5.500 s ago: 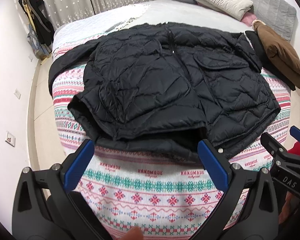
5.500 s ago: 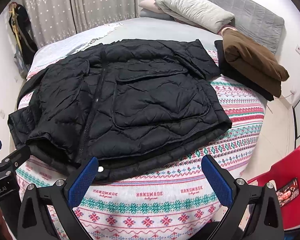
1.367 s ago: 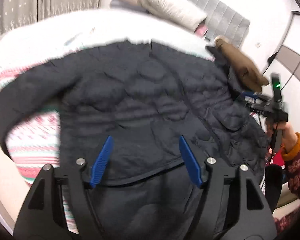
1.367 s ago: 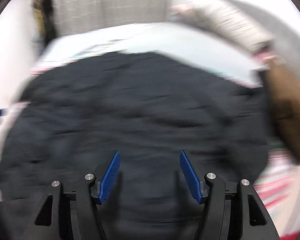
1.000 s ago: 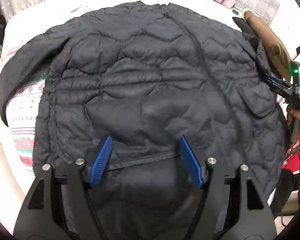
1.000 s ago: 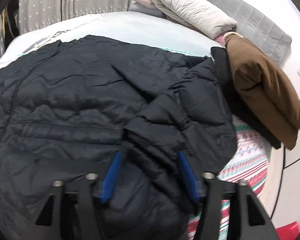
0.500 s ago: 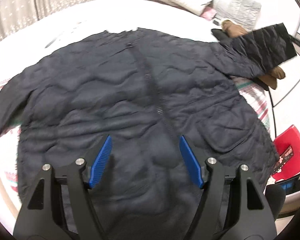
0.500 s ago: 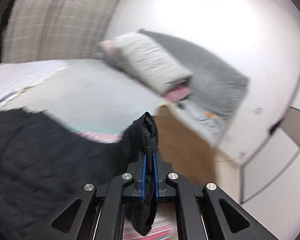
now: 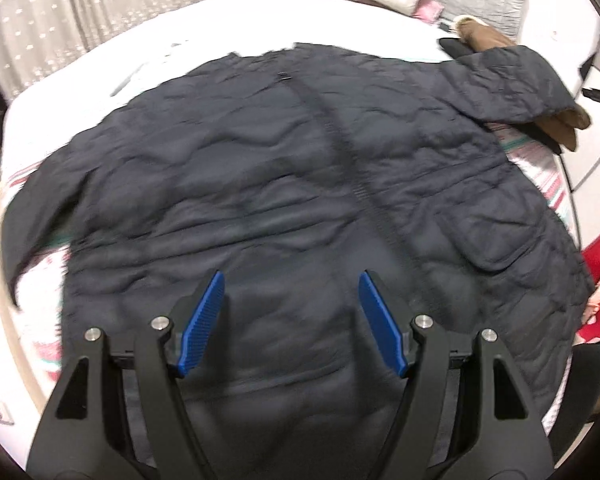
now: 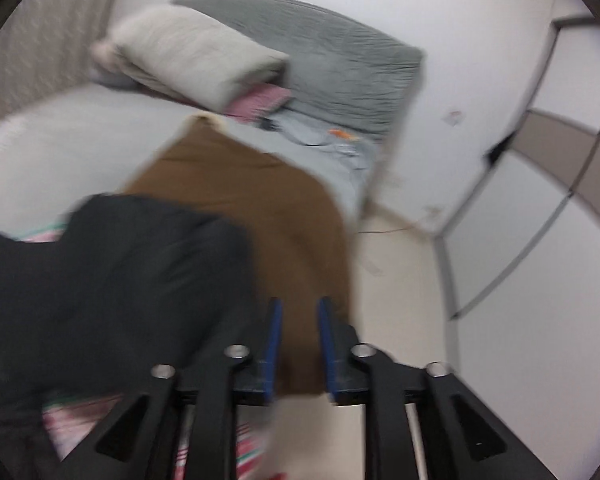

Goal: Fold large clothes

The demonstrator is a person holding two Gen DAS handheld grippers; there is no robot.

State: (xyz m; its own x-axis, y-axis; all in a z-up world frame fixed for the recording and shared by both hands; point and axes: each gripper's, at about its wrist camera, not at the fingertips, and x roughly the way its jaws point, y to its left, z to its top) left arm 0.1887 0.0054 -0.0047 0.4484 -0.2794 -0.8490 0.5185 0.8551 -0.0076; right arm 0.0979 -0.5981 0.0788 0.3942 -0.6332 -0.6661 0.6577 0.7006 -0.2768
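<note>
Now that our right gripper [image 10: 299,344] is opening w/ nothing between, the sleeve [image 9: 508,80] lies released across the brown clothes [image 10: 260,200], upper right. Left gripper [image 9: 290,320] hangs empty, spread wide over the jacket [image 9: 280,180]; we judge folding's next.

Place: I'm looking into a home bedroom.
Bed [image 9: 228,36]: it fills my left view, white sheet up top, a patterned knit blanket [image 9: 548,184] at its edge.
Pillow [image 10: 192,60]: cream, lying against a grey quilted headboard [image 10: 340,64].
Curtains [image 9: 80,12]: pale, dotted, hanging behind the bed.
Clothes: a black quilted jacket [image 9: 284,208] spread out, a folded brown garment [image 10: 260,208] beside it.
Wall [image 10: 400,8]: plain white.
</note>
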